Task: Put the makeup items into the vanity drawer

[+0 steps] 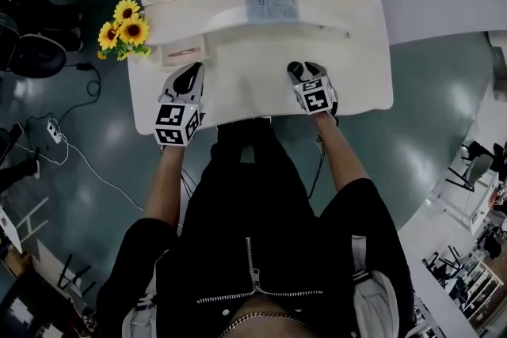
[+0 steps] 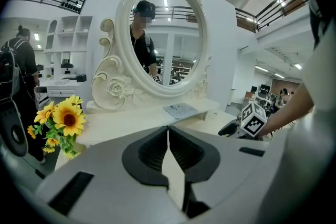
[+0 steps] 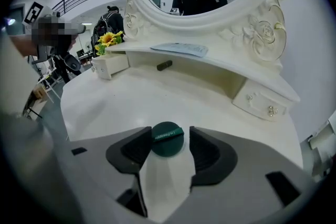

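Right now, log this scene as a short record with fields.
right claw: open around the green compact, which lies on the table
left claw: shut, empty
left drawer: pulled out, beside the sunflowers
right drawer: closed
dark tube: on the table by the shelf

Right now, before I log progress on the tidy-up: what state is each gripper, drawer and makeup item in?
left gripper: shut, nothing between its jaws.
right gripper: open, jaws either side of the green round item.
green round item: resting on the tabletop, not gripped.
left drawer: pulled open.
right drawer: closed.
dark tube: lying on the tabletop, outside both drawers.
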`<action>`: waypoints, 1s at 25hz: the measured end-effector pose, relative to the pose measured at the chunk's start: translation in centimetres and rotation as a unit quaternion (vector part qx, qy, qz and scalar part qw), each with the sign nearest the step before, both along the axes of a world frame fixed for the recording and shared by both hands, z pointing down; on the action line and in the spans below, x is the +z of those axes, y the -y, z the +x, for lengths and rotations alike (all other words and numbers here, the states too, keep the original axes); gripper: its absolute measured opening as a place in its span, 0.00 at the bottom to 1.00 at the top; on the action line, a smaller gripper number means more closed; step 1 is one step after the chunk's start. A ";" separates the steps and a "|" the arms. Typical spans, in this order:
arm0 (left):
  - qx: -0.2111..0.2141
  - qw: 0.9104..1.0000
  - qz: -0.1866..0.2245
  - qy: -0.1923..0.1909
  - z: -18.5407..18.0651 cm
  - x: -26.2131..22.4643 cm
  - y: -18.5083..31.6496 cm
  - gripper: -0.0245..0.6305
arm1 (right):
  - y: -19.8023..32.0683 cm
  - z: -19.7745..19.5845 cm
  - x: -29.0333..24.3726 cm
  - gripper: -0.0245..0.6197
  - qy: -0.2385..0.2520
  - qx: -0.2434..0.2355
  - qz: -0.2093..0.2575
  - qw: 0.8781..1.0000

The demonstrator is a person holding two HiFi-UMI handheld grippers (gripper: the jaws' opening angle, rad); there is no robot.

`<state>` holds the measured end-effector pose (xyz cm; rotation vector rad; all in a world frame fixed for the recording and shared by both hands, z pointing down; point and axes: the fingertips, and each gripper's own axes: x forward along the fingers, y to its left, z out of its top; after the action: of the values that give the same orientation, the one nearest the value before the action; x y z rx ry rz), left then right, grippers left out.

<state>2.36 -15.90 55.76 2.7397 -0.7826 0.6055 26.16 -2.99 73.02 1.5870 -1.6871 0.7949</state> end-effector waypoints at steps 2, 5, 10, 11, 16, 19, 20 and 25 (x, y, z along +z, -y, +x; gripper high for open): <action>-0.004 1.000 -0.004 0.002 -0.3 0.2 0.0 0.08 | 0.1 -0.1 0.6 0.40 -0.001 -0.006 -0.011 1.000; -0.008 1.000 -0.006 0.002 -0.4 0.5 0.2 0.08 | 0.3 -0.3 1.0 0.42 -0.005 -0.020 -0.022 1.000; -0.008 1.000 -0.007 0.001 0.0 0.5 0.5 0.08 | 0.4 -1.1 1.2 0.35 -0.010 -0.041 -0.033 0.999; -0.007 1.000 -0.006 0.001 0.1 0.5 0.6 0.08 | 0.3 -1.1 1.1 0.34 -0.012 -0.041 -0.034 0.999; -0.007 1.000 -0.002 0.000 0.4 0.1 0.8 0.08 | 0.3 -0.9 0.9 0.26 -0.022 -0.041 -0.027 0.999; -0.007 1.000 0.000 0.000 0.4 0.0 0.9 0.08 | 0.3 -0.6 0.3 0.17 -0.027 -0.034 -0.019 0.999; -0.007 1.000 0.000 0.000 0.4 0.0 0.9 0.08 | 0.3 -0.6 0.1 0.13 -0.029 -0.034 -0.016 0.999; -0.005 1.000 0.005 -0.004 0.4 -0.5 0.8 0.08 | 0.4 -0.8 -0.5 0.09 -0.029 -0.036 -0.008 0.999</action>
<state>2.80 -16.68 55.27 2.7435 -0.7987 0.5910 25.33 -3.43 72.53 1.5154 -1.6827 0.7174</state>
